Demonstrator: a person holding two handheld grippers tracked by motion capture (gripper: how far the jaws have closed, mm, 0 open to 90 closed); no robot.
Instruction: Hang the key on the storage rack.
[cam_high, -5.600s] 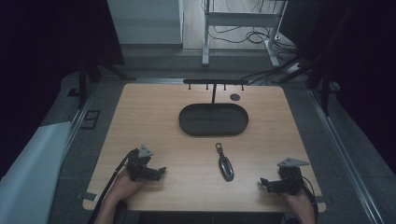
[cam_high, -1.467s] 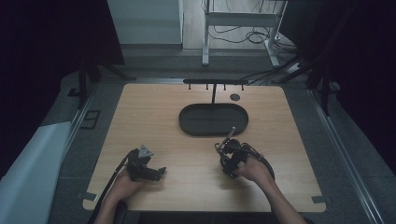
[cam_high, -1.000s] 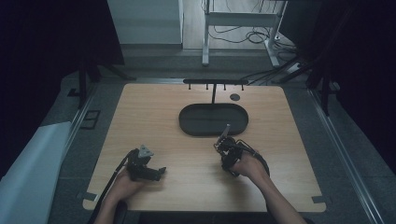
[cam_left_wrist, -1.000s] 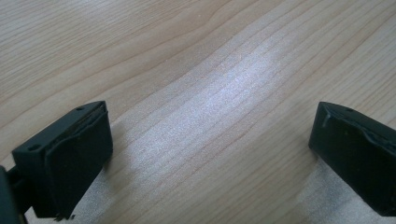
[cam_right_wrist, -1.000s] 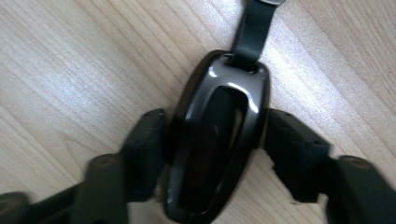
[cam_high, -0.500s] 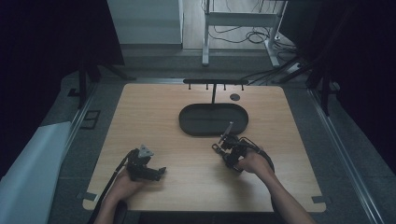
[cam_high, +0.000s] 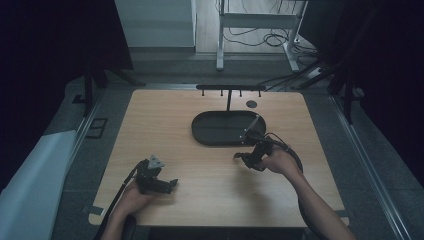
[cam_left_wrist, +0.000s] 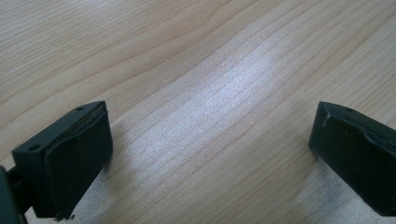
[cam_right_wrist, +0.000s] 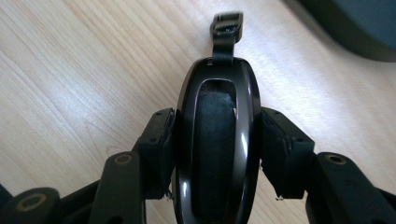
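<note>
Gripping a black key fob (cam_right_wrist: 216, 144) by its two long sides, the right gripper (cam_high: 248, 156) holds it above the wooden counter (cam_high: 165, 130), just beside the dark oval tray (cam_high: 220, 131); the fob's strap end projects beyond the jaws. The left gripper (cam_high: 167, 184) rests near the counter's front edge, well apart, jaws wide with bare wood between them.

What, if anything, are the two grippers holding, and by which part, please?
The right gripper clamps a black key fob across its two long sides, loop end outward. The left gripper holds nothing.
</note>
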